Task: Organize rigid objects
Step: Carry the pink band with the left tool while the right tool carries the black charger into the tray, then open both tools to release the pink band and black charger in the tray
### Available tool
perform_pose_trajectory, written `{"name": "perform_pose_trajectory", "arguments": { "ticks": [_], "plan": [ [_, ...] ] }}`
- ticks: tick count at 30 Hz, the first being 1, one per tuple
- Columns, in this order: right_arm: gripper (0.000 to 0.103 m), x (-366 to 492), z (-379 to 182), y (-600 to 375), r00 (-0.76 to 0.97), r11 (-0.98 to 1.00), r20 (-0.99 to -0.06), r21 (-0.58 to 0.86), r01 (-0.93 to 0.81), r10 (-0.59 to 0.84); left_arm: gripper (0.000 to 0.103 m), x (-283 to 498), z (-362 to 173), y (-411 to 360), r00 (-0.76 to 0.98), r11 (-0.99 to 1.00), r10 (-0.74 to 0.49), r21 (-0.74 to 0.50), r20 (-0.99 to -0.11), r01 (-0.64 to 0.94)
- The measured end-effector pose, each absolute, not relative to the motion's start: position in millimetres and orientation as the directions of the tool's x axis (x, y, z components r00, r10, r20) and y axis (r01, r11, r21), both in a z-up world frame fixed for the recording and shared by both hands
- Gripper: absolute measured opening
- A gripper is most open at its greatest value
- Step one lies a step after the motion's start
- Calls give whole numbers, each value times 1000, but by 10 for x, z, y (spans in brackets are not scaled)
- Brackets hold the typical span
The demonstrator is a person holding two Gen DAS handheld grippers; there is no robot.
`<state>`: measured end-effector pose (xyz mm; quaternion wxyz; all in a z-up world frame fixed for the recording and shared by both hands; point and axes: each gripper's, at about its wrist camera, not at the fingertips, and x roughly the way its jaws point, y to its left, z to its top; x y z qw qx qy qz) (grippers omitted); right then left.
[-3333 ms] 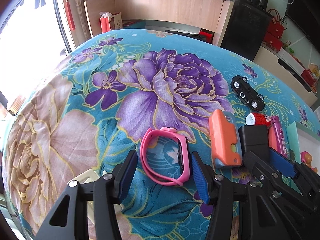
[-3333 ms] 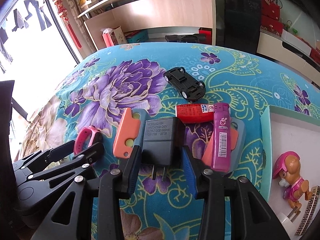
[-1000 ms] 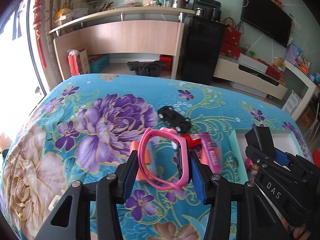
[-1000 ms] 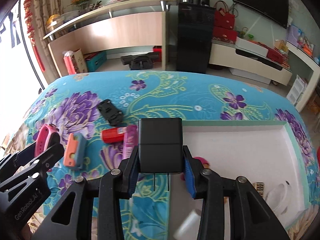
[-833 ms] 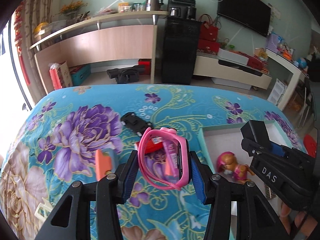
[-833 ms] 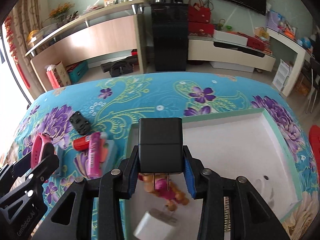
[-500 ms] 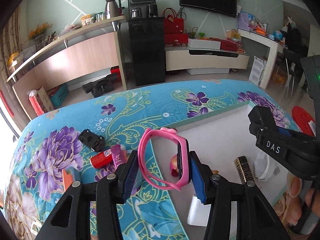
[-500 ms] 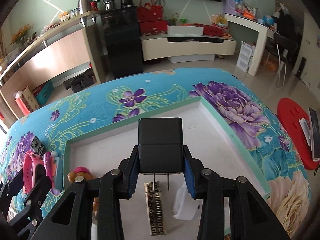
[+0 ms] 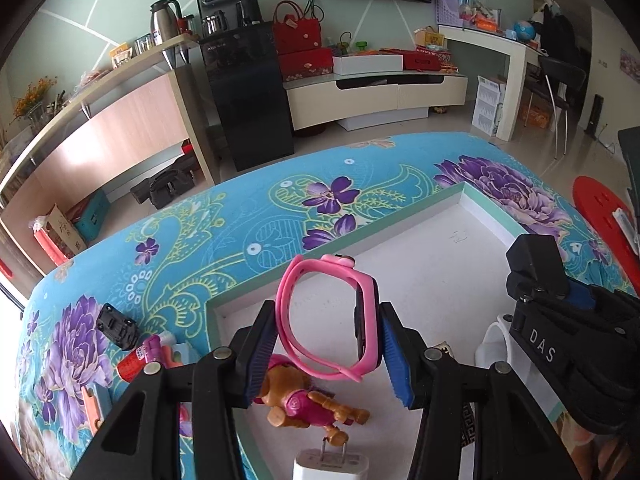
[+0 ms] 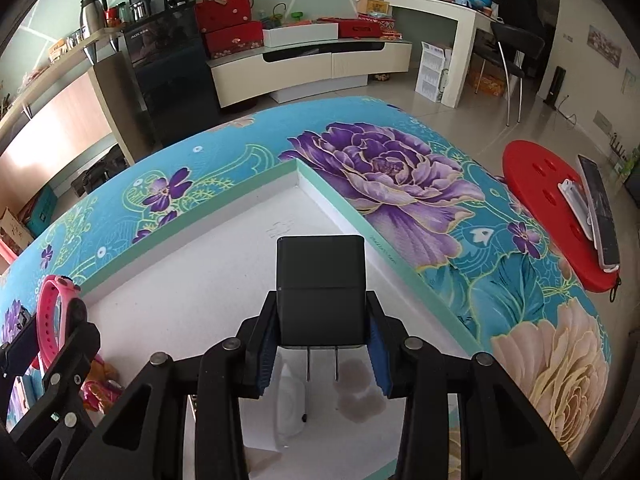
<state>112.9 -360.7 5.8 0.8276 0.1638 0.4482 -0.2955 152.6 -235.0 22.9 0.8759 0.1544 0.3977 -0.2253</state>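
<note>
Pink watch (image 9: pixel 328 320) clamped in left tool (image 9: pixel 326 346), above white tray (image 9: pixel 486 216)

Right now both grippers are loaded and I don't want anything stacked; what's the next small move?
Probably lower the right gripper and release the black charger onto bare white floor of the tray. It hangs above the tray's open far half; the pink watch in the left gripper hangs over the toy dog.

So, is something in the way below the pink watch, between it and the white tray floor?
Yes. The brown and pink toy puppy lies on the mint-rimmed white tray just under the pink watch; the floor farther ahead is bare.
</note>
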Motion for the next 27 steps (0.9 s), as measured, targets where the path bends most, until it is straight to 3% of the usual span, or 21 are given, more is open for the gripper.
{"name": "perform_pose_trajectory", "arguments": {
  "ticks": [9, 13, 16, 19, 20, 22, 24, 27],
  "plan": [
    [42, 1121, -92, -3691, 364, 756, -880, 9, 655, -304, 54, 1600, 23, -2504, 536, 847, -243, 93, -808, 523],
    [42, 1123, -88, -3684, 357, 757, -881, -2, 654, -311, 68, 1629, 26, -2475, 537, 860, -237, 83, -809, 504],
    [46, 1118, -42, -3680, 363, 757, -875, -5, 654, -319, 68, 1638, 63, -2439, 537, 865, -243, 70, -808, 497],
    [58, 1107, 13, -3681, 381, 758, -867, 5, 652, -322, 70, 1637, 106, -2379, 544, 873, -240, 66, -804, 482],
    [64, 1102, 31, -3678, 383, 757, -864, 2, 654, -328, 73, 1638, 124, -2344, 545, 877, -241, 60, -803, 476],
    [66, 1093, 62, -3672, 386, 755, -858, -1, 656, -338, 80, 1646, 170, -2268, 555, 888, -238, 52, -797, 456],
    [68, 1088, 85, -3663, 392, 754, -856, 4, 657, -337, 94, 1659, 222, -2169, 574, 904, -223, 53, -788, 424],
    [75, 1101, 108, -3623, 399, 760, -851, -1, 650, -342, 103, 1672, 292, -1990, 608, 928, -189, 63, -771, 368]
  ]
}}
